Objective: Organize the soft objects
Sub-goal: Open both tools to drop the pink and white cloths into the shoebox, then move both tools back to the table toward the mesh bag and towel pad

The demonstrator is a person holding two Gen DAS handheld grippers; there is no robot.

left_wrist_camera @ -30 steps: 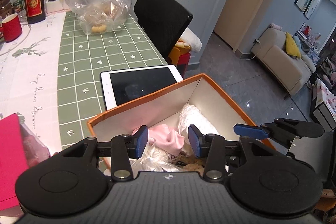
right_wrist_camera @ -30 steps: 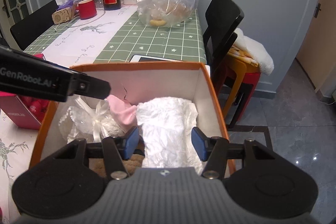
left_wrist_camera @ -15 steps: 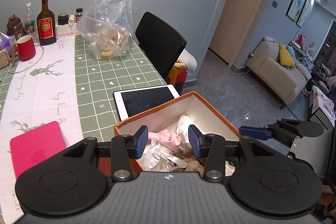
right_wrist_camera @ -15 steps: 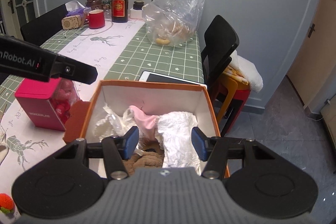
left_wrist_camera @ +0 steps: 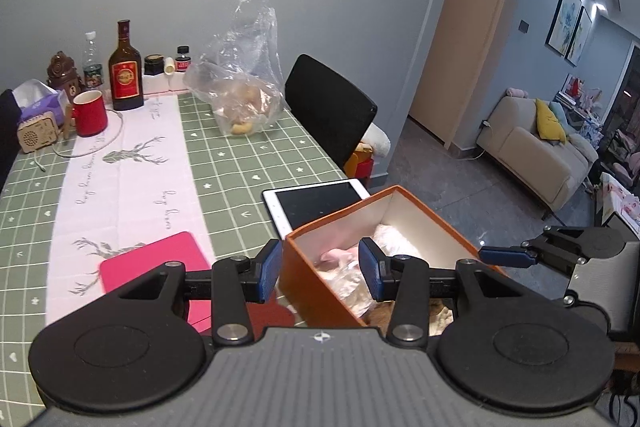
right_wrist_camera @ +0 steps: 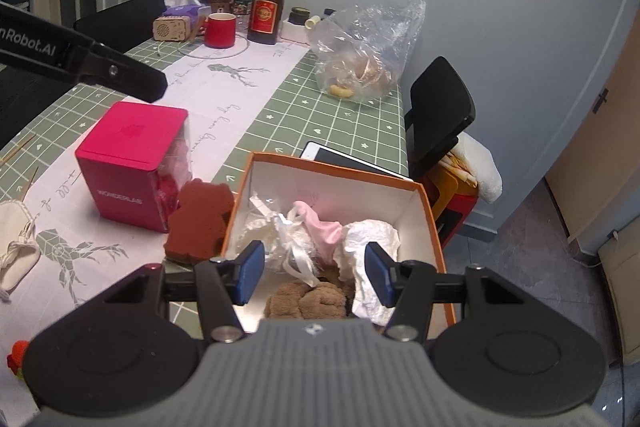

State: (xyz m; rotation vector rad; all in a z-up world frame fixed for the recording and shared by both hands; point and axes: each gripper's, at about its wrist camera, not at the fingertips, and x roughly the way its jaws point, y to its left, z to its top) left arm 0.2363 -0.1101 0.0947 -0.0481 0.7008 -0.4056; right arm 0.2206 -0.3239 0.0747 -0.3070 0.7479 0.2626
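Both grippers have risen and drawn back from the orange box (right_wrist_camera: 434, 227); left gripper (left_wrist_camera: 319, 269) and right gripper (right_wrist_camera: 314, 273) hover half open above it, holding nothing. Inside the box lie a pink cloth (right_wrist_camera: 320, 227), white fabric (right_wrist_camera: 370, 239) and a brown plush (right_wrist_camera: 308, 301); a brown sponge bear (right_wrist_camera: 200, 219) leans against its left wall.

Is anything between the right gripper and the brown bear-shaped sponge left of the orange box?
Nothing visible. The right gripper, jaws open and empty, hangs over the orange cardboard box; the brown bear-shaped sponge leans outside its left wall, uncovered, beside the pink box.
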